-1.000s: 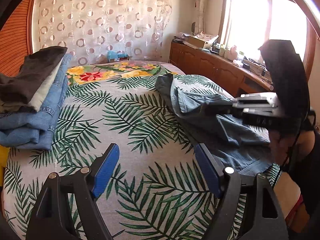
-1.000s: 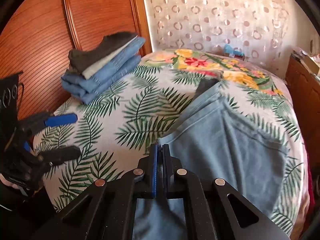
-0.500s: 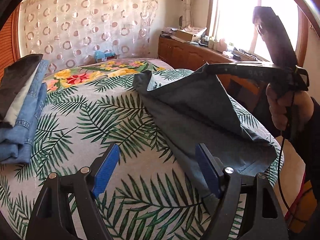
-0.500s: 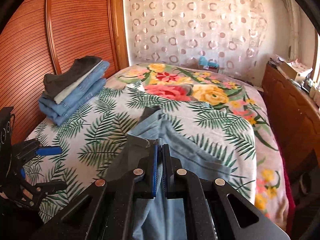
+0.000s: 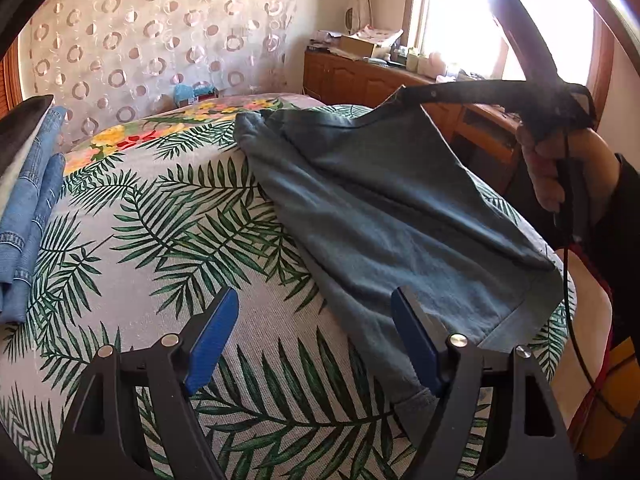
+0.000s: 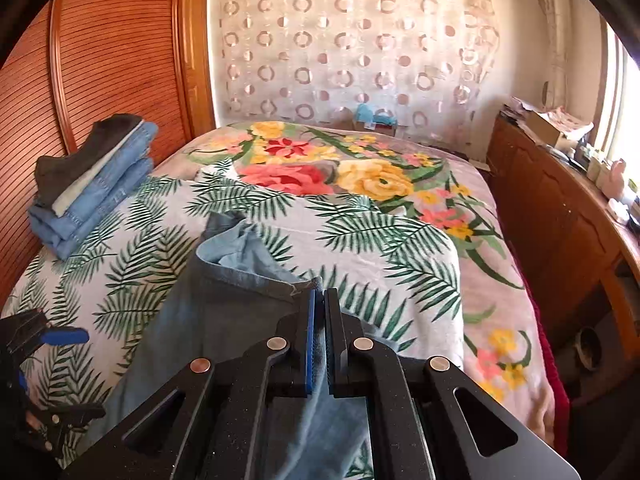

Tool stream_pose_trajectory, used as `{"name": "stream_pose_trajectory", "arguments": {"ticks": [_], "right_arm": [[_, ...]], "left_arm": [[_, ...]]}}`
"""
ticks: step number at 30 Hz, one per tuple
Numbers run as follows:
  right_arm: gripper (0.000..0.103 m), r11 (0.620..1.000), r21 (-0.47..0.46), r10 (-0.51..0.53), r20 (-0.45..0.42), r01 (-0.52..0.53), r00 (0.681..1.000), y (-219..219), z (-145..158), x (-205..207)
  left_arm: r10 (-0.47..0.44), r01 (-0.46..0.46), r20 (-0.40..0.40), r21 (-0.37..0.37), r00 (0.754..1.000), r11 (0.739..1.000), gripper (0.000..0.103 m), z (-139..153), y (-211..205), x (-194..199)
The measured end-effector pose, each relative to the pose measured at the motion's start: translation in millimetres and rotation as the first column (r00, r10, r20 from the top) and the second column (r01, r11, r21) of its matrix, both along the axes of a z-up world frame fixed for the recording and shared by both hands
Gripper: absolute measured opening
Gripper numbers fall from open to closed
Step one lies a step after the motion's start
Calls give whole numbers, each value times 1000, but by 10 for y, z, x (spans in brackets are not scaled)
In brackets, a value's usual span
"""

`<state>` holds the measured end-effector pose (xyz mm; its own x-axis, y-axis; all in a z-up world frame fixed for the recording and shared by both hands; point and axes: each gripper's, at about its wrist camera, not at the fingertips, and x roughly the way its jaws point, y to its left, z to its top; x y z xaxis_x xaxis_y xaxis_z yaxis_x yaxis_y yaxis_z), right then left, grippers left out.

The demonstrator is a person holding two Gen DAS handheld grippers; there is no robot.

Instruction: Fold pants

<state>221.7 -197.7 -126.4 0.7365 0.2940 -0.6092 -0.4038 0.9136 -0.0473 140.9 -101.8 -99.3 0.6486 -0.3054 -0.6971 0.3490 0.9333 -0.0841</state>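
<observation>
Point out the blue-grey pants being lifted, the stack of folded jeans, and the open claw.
blue-grey pants [image 5: 392,208], left wrist view, draped middle.
stack of folded jeans [image 6: 96,184], right wrist view, denim side.
left claw [image 5: 316,344], left wrist view, between fingertips.

My left gripper [image 5: 312,344] hangs wide open over the bed [image 5: 160,280]; my right gripper [image 5: 404,92] pinches the pants [image 5: 380,208], lifting one corner.

Pants [image 5: 384,200]: matt blue-grey denim. Bedspread [image 5: 168,240]: coarse woven cloth. Wardrobe [image 6: 100,60]: ribbed glossy wood. Claw pads [image 5: 212,332]: blue plastic.
</observation>
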Motion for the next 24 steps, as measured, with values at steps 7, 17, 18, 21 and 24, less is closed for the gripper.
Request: {"name": "stream_pose_trajectory", "arguments": {"ticks": [7,17,18,21,24], "right_arm": [[4,998,-7,-56,-14,56,998,-5,-93,200],[11,989,-29,-143,-50,142,988,-83,-260,383],[16,988,-20,-152,-52,151,987,-100,-254,382],[24,991,9,-134,-54,135,989,-141,-244,346],[24,991,1,-131,-75,132,989,-171,-298,282]], "left_arm": [[-1,1,-13,10,1000,1000,79,-49,-29,-8],[6,-5,-33,16,999,1000,79,-91,-36,0],[7,-7,-35,16,999,1000,79,-96,-34,5],[9,-8,-40,10,999,1000,79,-101,-18,25],[12,-12,-37,1,999,1000,79,-100,7,29]]}}
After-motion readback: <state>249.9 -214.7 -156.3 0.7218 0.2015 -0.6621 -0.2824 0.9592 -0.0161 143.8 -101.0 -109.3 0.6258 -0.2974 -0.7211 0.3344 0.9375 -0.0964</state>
